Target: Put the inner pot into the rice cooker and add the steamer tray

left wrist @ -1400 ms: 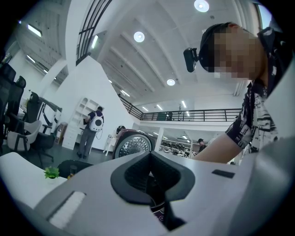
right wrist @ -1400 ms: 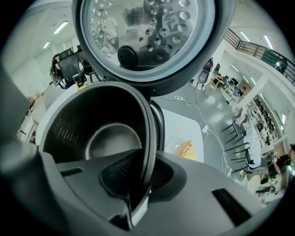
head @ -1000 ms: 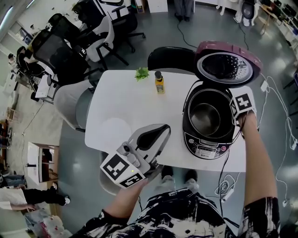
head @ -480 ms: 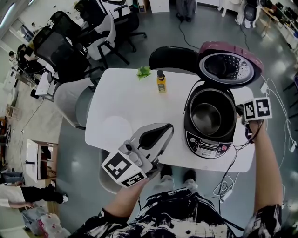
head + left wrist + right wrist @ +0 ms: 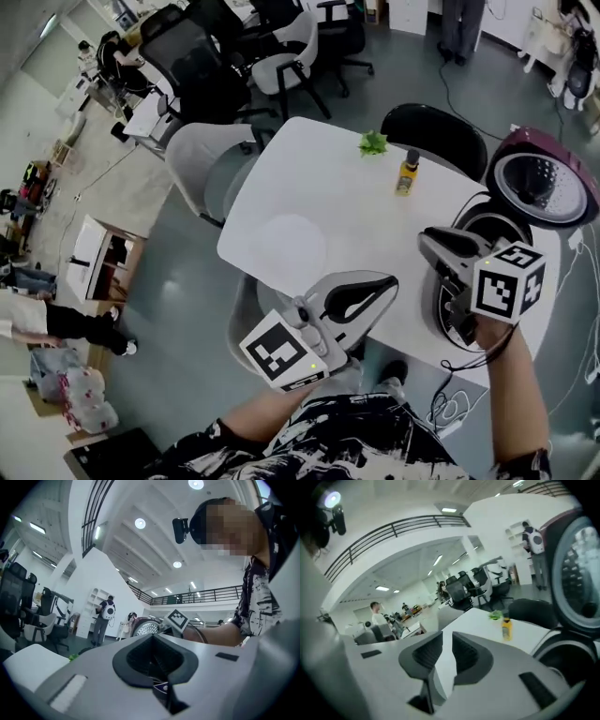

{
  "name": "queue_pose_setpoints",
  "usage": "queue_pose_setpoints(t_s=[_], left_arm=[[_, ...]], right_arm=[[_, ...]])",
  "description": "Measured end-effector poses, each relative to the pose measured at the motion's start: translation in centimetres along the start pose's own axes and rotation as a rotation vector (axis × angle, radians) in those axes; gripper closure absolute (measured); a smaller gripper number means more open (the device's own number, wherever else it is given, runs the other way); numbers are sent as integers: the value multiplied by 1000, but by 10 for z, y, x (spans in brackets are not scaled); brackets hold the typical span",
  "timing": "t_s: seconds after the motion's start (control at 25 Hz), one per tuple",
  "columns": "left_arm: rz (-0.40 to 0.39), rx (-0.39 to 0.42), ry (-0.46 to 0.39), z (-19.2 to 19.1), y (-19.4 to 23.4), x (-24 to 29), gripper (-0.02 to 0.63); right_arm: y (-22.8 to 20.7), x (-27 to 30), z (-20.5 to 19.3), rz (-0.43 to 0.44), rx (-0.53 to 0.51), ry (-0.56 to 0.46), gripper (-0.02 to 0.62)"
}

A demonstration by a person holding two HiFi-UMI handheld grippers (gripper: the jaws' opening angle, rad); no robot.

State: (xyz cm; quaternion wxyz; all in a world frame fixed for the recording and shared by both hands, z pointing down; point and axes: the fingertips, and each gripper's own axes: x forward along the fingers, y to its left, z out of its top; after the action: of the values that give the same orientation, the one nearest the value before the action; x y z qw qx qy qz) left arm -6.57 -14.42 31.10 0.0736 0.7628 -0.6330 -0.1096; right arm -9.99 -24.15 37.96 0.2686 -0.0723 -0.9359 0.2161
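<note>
While rice cooker (image 5: 487,225) gapes (lid (image 5: 542,187) up), bottle (image 5: 406,173) nearby

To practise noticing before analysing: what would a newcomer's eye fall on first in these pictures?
The rice cooker at the white table's right edge, its purple lid thrown open, stands out first. Over it hangs the right gripper, jaws just narrowed to a slit with nothing between, while the left gripper, shut, hovers at the near edge. A yellow bottle and a green sprig stand at the far side.
</note>
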Motion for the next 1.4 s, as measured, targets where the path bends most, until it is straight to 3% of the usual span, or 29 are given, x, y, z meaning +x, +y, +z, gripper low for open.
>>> queue_pose_setpoints(t_s=[0.16, 0.28, 0.52, 0.8, 1.04, 1.2, 1.4], left_arm=[[60, -3, 7, -12, 21, -40, 601], [115, -6, -2, -23, 42, -65, 601], [165, -30, -12, -33, 64, -96, 601], [195, -51, -16, -37, 84, -108, 601], [210, -72, -4, -44, 89, -113, 601], [223, -82, 7, -48, 92, -118, 601], [219, -78, 9, -47, 92, -116, 601]], right_arm=[[15, 126, -60, 30, -11, 173, 535], [11, 210, -112, 33, 29, 316, 457], [-7, 298, -175, -58, 75, 493, 446], [-30, 336, -202, -160, 91, 566, 469], [-37, 346, -224, -188, 119, 606, 471], [-36, 349, -231, -196, 147, 610, 546], [-44, 340, -231, -220, 149, 636, 578]])
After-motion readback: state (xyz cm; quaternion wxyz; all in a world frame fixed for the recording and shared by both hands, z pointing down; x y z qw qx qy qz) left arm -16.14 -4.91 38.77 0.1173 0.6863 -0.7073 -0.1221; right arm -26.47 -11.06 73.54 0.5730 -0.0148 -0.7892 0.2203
